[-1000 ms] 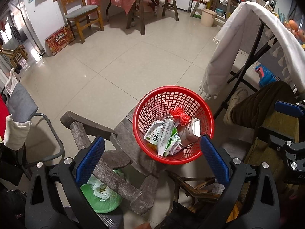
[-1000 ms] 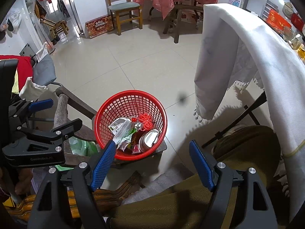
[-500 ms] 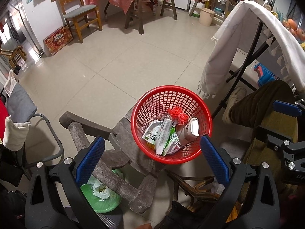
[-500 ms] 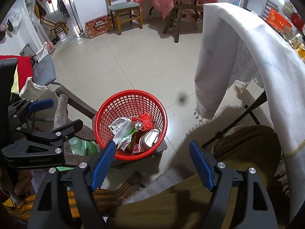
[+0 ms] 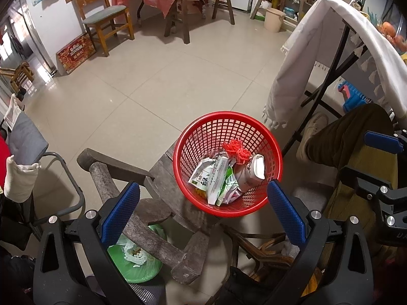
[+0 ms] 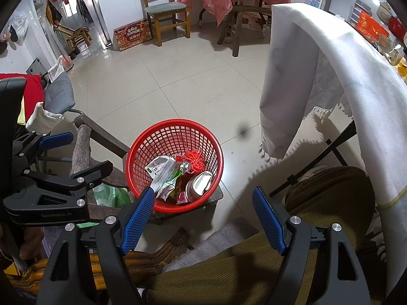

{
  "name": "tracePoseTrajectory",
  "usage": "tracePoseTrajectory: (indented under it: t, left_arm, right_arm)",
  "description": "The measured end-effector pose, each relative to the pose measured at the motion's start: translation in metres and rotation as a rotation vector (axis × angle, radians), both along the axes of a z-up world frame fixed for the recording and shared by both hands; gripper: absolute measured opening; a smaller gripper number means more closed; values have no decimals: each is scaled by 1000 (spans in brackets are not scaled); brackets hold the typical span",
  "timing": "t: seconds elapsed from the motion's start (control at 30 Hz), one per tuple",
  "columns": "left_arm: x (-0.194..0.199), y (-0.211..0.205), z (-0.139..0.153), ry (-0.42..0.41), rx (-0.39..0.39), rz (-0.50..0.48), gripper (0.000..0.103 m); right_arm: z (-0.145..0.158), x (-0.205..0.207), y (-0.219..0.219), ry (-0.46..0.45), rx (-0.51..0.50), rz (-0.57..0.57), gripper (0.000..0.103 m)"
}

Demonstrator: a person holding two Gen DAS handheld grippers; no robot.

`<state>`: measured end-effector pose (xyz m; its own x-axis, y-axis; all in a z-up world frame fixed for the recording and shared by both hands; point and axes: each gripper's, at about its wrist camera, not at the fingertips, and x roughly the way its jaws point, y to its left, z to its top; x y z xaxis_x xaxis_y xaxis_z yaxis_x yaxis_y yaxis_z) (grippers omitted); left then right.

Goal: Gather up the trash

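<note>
One round red plastic mesh basket (image 5: 227,137) sits on a weathered grey wooden stool (image 5: 162,170). Inside it: two white-and-green printed wrappers (image 5: 212,178), one red yarn tassel (image 5: 237,151), one crushed silver-topped paper cup (image 5: 253,174). Left gripper (image 5: 203,203) hovers above the basket, jaws wide apart, nothing between them. Right gripper (image 6: 203,208) likewise spread and empty. One white fringed cloth (image 6: 330,81) hangs over a folding black frame (image 5: 328,76).

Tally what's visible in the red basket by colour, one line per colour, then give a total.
In the red basket:
Red yarn tuft: 1
White and green wrappers: at least 3, overlapping
Silvery crushed cup: 1
Small red packet: 1
Total: at least 6; more may lie hidden underneath.
</note>
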<state>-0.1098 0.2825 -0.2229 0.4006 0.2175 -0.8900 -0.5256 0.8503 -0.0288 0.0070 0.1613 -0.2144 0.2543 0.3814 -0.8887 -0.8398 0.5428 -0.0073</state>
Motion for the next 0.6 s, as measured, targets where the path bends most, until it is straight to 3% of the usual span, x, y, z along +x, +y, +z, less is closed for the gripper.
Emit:
tracePoseTrajectory:
  t: [0.6]
  left_arm:
    - [1,0,-3,15,7,4,96]
  right_arm:
    - [0,-1,0,2,-1,0,78]
